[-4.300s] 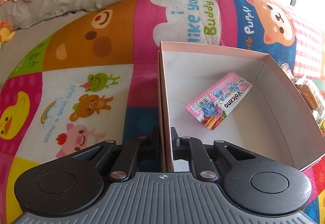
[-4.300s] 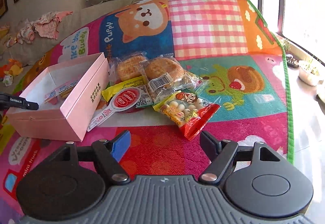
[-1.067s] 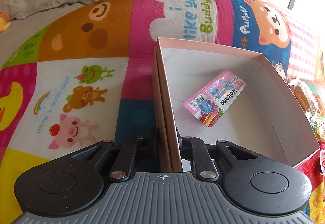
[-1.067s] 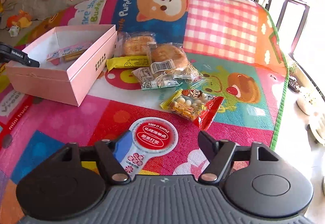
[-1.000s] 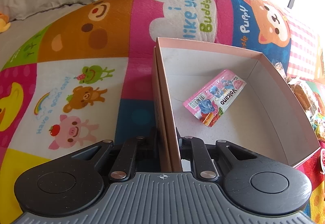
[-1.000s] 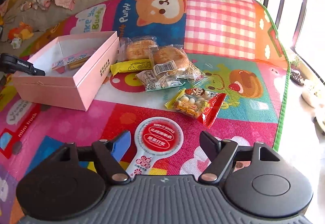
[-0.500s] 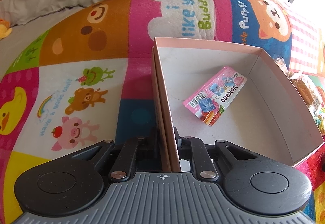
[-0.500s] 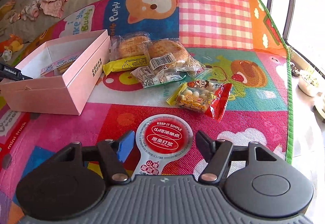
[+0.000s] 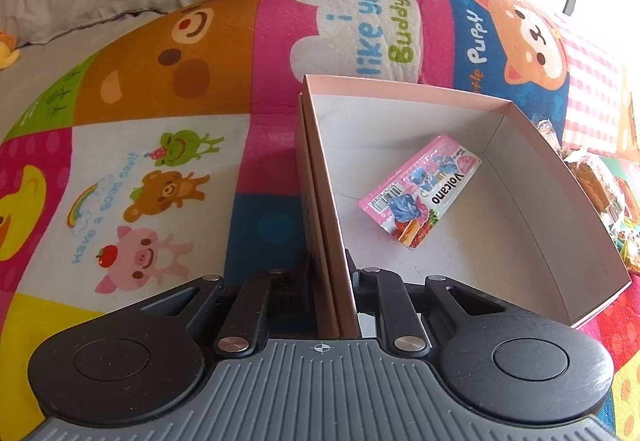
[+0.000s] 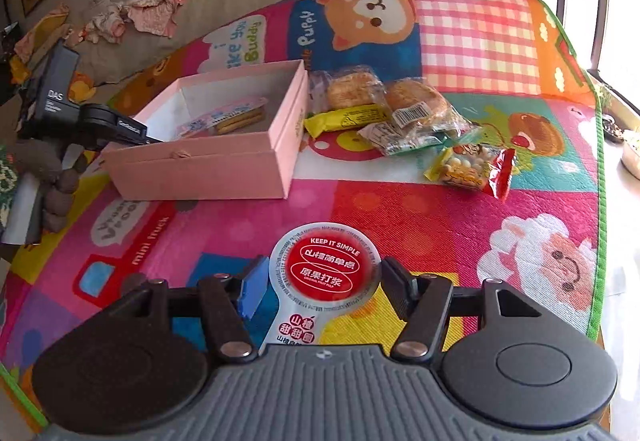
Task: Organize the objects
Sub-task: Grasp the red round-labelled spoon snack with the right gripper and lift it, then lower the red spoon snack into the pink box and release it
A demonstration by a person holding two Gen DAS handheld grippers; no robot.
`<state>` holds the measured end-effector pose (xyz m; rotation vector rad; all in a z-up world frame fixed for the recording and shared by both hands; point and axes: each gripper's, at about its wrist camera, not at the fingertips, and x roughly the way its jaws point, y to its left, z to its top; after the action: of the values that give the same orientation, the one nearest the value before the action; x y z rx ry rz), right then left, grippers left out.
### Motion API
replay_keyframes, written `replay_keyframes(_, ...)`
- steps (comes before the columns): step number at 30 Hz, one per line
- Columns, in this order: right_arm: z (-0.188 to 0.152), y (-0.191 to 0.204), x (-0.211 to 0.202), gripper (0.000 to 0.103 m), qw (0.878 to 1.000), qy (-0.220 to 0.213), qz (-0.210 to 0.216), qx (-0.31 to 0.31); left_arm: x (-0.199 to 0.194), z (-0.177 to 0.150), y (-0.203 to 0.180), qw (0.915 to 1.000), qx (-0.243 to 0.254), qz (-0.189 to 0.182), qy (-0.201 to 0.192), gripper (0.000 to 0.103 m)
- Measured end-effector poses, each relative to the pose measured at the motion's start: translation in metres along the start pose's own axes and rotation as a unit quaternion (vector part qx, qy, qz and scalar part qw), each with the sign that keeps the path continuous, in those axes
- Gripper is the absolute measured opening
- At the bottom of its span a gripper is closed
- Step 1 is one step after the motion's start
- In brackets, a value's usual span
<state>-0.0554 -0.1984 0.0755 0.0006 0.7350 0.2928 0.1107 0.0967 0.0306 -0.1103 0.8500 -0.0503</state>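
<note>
A pink open box lies on the play mat, holding a pink Volcano wafer packet. My left gripper is shut on the box's near left wall. In the right wrist view the same box sits at centre left, with the left gripper clamped on its far end. My right gripper is shut on a round white packet with a red label, held above the mat. The blue and black pads press on the packet's two sides.
To the right of the box lie a yellow bar, two wrapped breads and a red and yellow snack bag. A sofa with loose clothes stands behind. The mat's green edge borders bare floor on the right.
The right gripper's jaws have narrowed onto the round packet, which is now off the mat, and the hand has shifted so the box is nearer the middle. The left gripper has kept still.
</note>
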Motion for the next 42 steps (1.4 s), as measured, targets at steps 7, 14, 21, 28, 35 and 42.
replay_keyframes(7,0.086,0.028,-0.033,0.061,0.994,-0.077,0.069,-0.035,0.000,-0.001,0.001,1.0000,-0.004,-0.002,-0.002,0.016)
replay_keyframes(14,0.174,0.063,0.009,0.061,0.990,-0.104,0.087,-0.021,-0.001,-0.001,0.003,0.9999,-0.006,-0.010,-0.001,0.017)
replay_keyframes(21,0.181,0.058,0.062,0.065,0.996,-0.056,0.072,0.015,-0.001,-0.002,0.005,0.9998,-0.003,-0.020,-0.002,0.019)
replay_keyframes(28,0.154,-0.015,0.050,0.073,0.998,-0.061,-0.020,0.016,-0.002,-0.004,0.005,0.9997,-0.005,-0.025,-0.003,0.020)
replay_keyframes(35,0.143,-0.089,0.058,0.074,0.995,-0.027,-0.074,0.066,-0.004,-0.005,0.004,0.9997,-0.003,-0.022,-0.002,0.020)
replay_keyframes(42,0.161,-0.093,0.118,0.077,0.994,0.012,-0.061,0.087,-0.003,-0.003,0.003,0.9998,0.002,-0.017,0.002,0.019)
